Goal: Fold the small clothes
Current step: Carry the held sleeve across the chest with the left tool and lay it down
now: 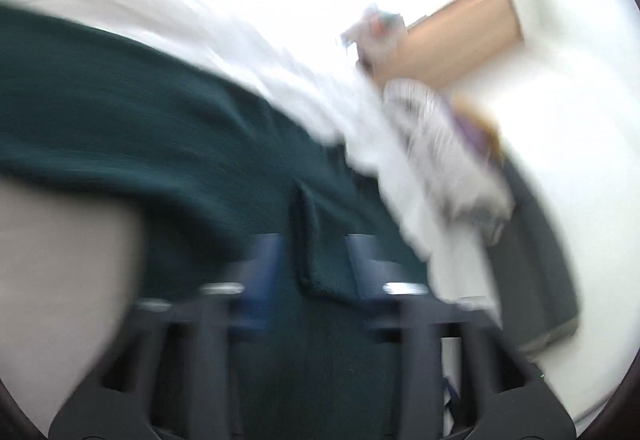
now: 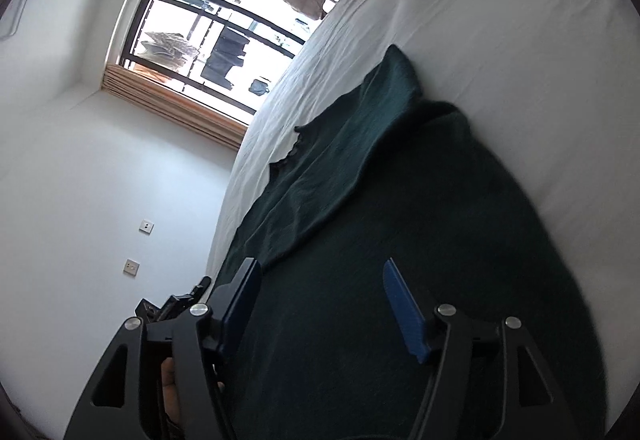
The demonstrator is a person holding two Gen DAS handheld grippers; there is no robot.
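Left gripper [image 1: 310,260] released over green garment [image 1: 120,112] | right gripper [image 2: 320,304] released, tilted

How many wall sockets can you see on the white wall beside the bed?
2. One small square wall socket sits higher on the white wall, the other just below it, both left of the white-sheeted bed. Others may be hidden out of frame.

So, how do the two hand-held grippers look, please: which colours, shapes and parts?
The right hand-held gripper has black angular arms with triangular cut-outs, round silver screws and two flat blue ribbed finger pads. The left hand-held gripper, though blurred, shows the same black frame, silver screws and blue pads. No cables or sleeves are visible.
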